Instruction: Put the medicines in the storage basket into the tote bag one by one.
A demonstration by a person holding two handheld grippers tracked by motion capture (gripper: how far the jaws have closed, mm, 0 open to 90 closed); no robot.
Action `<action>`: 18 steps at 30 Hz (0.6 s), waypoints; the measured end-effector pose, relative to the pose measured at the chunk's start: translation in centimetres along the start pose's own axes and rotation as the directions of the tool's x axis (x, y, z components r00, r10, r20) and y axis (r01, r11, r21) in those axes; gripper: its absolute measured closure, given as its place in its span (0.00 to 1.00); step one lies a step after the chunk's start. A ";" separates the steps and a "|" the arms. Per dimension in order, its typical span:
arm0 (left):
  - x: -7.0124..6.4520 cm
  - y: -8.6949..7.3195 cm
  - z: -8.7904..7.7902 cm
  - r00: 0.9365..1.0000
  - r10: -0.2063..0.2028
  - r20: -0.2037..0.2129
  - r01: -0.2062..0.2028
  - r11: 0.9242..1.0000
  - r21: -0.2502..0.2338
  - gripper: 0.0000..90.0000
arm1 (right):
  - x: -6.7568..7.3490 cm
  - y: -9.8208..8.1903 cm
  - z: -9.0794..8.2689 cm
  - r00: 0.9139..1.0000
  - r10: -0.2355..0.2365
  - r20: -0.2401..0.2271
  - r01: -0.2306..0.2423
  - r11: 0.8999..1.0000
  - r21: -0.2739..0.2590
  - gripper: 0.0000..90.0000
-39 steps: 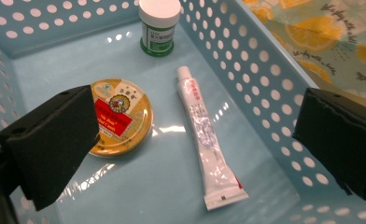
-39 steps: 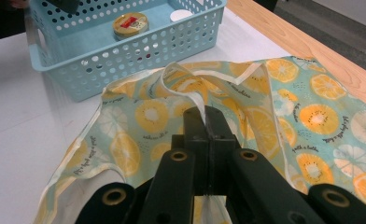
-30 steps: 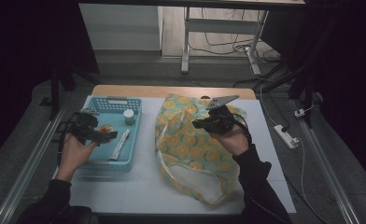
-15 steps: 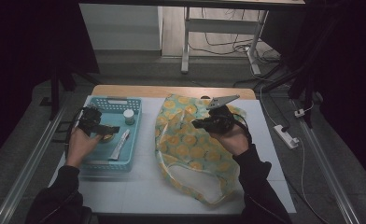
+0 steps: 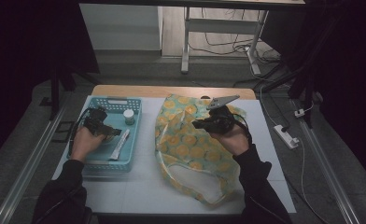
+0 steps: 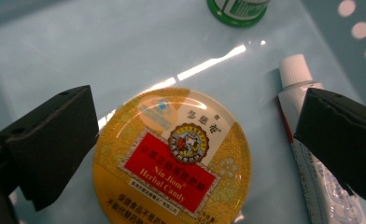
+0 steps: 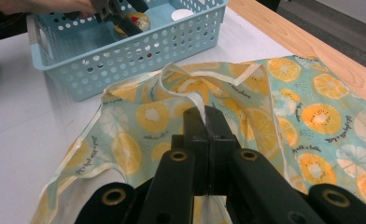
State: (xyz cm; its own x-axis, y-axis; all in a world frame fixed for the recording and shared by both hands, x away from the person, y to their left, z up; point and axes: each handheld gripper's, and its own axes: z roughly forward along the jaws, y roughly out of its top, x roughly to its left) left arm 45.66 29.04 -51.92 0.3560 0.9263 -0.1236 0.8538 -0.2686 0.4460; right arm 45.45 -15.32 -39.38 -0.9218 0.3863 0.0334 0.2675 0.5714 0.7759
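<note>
Over the blue perforated plastic basket (image 5: 107, 161), your left gripper (image 6: 190, 140) spreads around the round yellow candy tin (image 6: 172, 158); your right gripper (image 7: 204, 122) pinches the orange-print cloth bag (image 7: 293, 116).

My left gripper (image 5: 107, 132) points down with its jaws wide apart. My right gripper (image 7: 203, 122) is level, its jaws pressed fully together.

I see a round yellow candy tin (image 6: 172, 158) lying flat, lid up, on the floor of the pale blue basket (image 5: 93, 166), its red label facing me. A white tube (image 6: 312, 163) lies just beside it. The citrus-print cloth bag (image 5: 186, 144) is spread on the table right of the basket, its mouth toward the near edge; its white-edged rim (image 7: 197, 105) appears lifted and pinched.
</note>
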 end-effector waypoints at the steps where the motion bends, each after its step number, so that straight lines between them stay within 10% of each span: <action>1: 0.0 0.0 0.1 1.000 0.000 -0.008 0.000 1.000 0.011 0.00 | 0.0 0.0 0.0 1.000 0.000 0.000 0.000 1.000 0.000 0.99; 7: -0.4 0.1 0.6 0.996 -0.027 -0.084 0.035 0.995 0.089 0.03 | 0.0 0.0 0.0 1.000 -0.002 0.000 0.002 1.000 0.001 0.99; 18: -0.4 0.0 0.2 0.996 -0.061 -0.070 0.068 0.991 0.113 0.21 | 0.0 -0.1 0.0 1.000 -0.001 -0.001 0.001 1.000 0.002 0.99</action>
State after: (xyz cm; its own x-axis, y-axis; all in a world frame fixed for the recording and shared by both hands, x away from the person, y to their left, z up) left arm 45.55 28.65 -52.04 0.2763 0.9570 -0.0882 0.9135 -0.2330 0.3334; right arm 45.43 -15.33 -39.44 -0.9222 0.3853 0.0328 0.2670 0.5729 0.7749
